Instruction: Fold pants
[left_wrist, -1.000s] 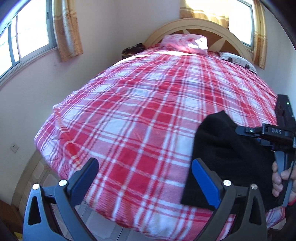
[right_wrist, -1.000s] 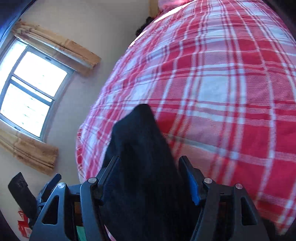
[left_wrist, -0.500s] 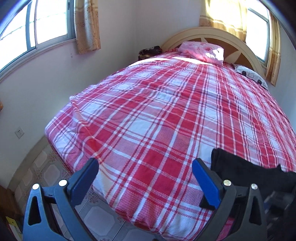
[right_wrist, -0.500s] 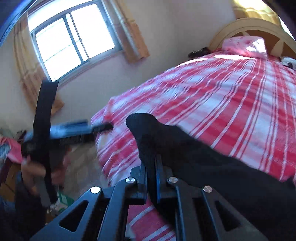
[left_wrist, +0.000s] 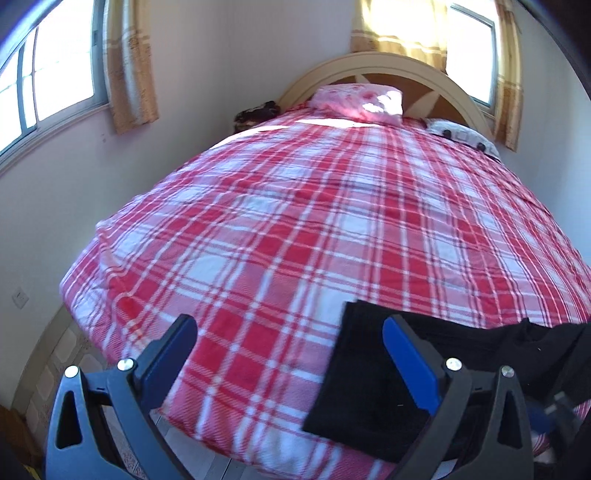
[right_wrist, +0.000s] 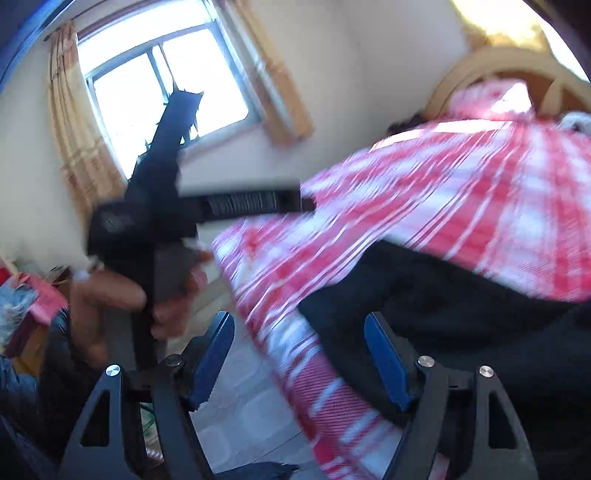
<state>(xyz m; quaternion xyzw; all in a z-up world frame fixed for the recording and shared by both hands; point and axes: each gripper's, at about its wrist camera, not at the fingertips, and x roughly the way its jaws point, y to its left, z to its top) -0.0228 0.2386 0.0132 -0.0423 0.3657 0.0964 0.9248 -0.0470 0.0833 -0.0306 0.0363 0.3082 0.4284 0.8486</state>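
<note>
At the near bed edge: both grippers released, black pants (left_wrist: 373, 380) lying flat on the plaid bedspread (left_wrist: 295, 229).
Nearest me, the left gripper (left_wrist: 290, 363) stands wide with nothing between its blue pads; its right finger overlaps the pants in view, contact uncertain. My right gripper (right_wrist: 299, 363) has just been opening and shows an empty gap, though that view is blurred. Beyond it, the pants (right_wrist: 443, 302) drape at the mattress corner. Farthest back sit a pink pillow (left_wrist: 358, 101) and the curved headboard (left_wrist: 384, 64).

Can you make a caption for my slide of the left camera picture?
Open left gripper over a plaid bed, black pants lying at its near edge.
</note>
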